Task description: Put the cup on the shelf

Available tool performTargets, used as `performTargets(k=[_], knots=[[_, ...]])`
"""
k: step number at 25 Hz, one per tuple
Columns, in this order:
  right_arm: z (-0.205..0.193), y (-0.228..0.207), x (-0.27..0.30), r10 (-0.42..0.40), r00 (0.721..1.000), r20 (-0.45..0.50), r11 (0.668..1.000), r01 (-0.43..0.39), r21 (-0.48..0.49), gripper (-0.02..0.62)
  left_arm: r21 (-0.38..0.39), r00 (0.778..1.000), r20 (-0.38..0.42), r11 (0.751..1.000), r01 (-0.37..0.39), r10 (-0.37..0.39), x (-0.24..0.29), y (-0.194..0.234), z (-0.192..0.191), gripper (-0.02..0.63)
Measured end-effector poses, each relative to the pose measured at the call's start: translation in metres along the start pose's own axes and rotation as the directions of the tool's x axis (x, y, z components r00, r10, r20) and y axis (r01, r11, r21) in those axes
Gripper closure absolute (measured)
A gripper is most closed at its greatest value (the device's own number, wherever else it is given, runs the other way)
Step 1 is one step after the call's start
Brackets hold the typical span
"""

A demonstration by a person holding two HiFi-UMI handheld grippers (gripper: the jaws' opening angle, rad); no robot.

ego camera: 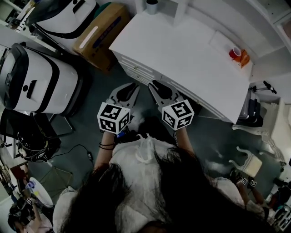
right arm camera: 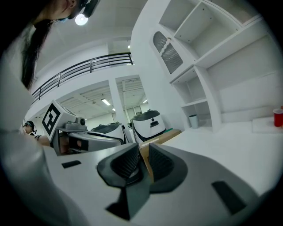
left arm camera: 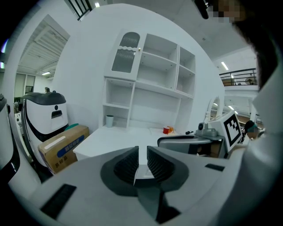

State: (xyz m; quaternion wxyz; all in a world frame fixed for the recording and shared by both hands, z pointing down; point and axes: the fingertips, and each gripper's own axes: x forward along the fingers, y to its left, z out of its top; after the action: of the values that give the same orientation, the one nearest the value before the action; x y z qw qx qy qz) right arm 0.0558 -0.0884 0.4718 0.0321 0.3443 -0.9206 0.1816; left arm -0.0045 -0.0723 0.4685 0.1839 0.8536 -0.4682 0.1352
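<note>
A red cup (ego camera: 235, 53) stands at the far right of the white table (ego camera: 182, 54), beside an orange object (ego camera: 245, 58); it also shows small in the left gripper view (left arm camera: 166, 129) and at the right gripper view's edge (right arm camera: 277, 118). The white shelf unit (left arm camera: 154, 84) rises behind the table. My left gripper (ego camera: 132, 86) and right gripper (ego camera: 153, 85) hang side by side off the table's near edge, far from the cup. Both have their jaws nearly together with nothing between them, as the left gripper's (left arm camera: 142, 154) and the right gripper's (right arm camera: 144, 152) own views show.
A grey cup (ego camera: 152, 6) stands in a lower shelf bay at the table's far left. A cardboard box (ego camera: 102, 34) and two white machines (ego camera: 38, 79) sit on the floor to the left. A white chair (ego camera: 248, 161) is at lower right.
</note>
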Motion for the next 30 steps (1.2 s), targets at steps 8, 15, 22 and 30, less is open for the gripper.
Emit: performTargets(k=[8,15,22,30], knots=[[-0.015,0.061,0.005,-0.042,0.999,0.01,0.999,0.042,-0.003,0.514,0.034,0.999,0.003,0.999,0.041,-0.041,-0.054,0.015,-0.019,0.538],[-0.031,0.117,0.007,-0.091,0.996,0.016,0.996,0.091,-0.012,0.515,0.046,0.997,0.016,0.996,0.074,-0.075,-0.105,0.033,-0.039,0.538],[-0.043,0.159,0.003,-0.126,0.991,0.037,0.992,0.127,-0.014,0.52,0.063,0.992,0.029,0.991,0.121,-0.123,-0.14,0.036,-0.054,0.538],[-0.056,0.191,-0.001,-0.143,0.989,0.025,0.988,0.144,-0.048,0.525,0.072,0.986,0.038,0.985,0.157,-0.16,-0.161,0.033,-0.064,0.538]])
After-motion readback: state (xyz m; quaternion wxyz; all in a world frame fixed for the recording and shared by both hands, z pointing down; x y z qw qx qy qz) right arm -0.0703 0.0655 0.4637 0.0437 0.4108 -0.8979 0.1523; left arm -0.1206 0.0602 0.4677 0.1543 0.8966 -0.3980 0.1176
